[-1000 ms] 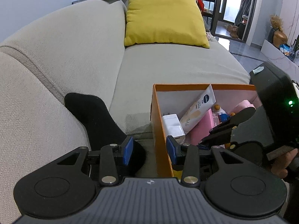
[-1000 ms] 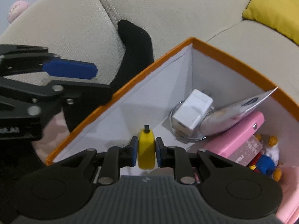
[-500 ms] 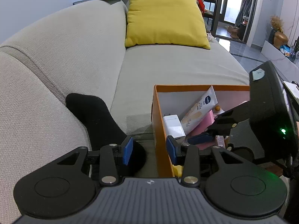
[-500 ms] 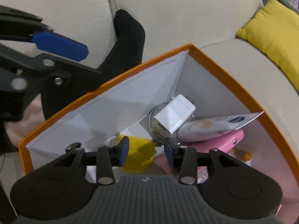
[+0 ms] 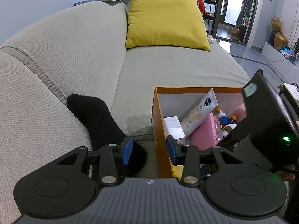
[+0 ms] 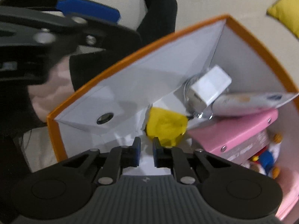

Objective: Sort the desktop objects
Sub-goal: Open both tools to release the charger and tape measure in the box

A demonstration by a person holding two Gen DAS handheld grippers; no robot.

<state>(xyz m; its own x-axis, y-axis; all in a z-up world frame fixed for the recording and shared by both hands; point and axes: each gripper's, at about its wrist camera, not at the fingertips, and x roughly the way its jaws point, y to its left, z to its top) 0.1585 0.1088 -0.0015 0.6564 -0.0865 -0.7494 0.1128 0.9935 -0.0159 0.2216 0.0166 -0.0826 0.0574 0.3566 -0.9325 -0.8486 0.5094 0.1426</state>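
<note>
Yellow and rounded, the small toy [image 6: 165, 128] lies on the white floor of the orange box [image 6: 112, 69], near its corner, just ahead of the right gripper [image 6: 144, 154]. That gripper's fingers stand a narrow gap apart with nothing between them, so the toy is free of the claw; the view is blurred, and I cannot tell whether it touches the charger beside it.

By its look the toy is light and a little soft, perhaps rubbery, with a smooth skin that could slip. If it needs lifting again, a pinch across its narrow sides would suit better than across the broad, bulging face.

Next to it a white charger [image 6: 209, 87] leans against the inner wall with a cable under it. A cream tube [image 5: 200, 115] lies slanted over a pink case [image 5: 204, 132], and a small figure in blue [image 6: 265, 160] sits past the case. These crowd one side of the box, leaving bare floor only near the corner.

Outside the box, a black sock [image 5: 101, 123] lies on the grey sofa [image 5: 168, 71], at the foot of the backrest. The left gripper [image 5: 149, 150] hovers with its fingers wide apart and empty, one blue pad over the sock's end, the other over the box wall. The sock looks limp and light, likely the next thing to sort; a pinch at a bunched fold should hold it. A yellow cushion [image 5: 164, 20] rests far back.
</note>
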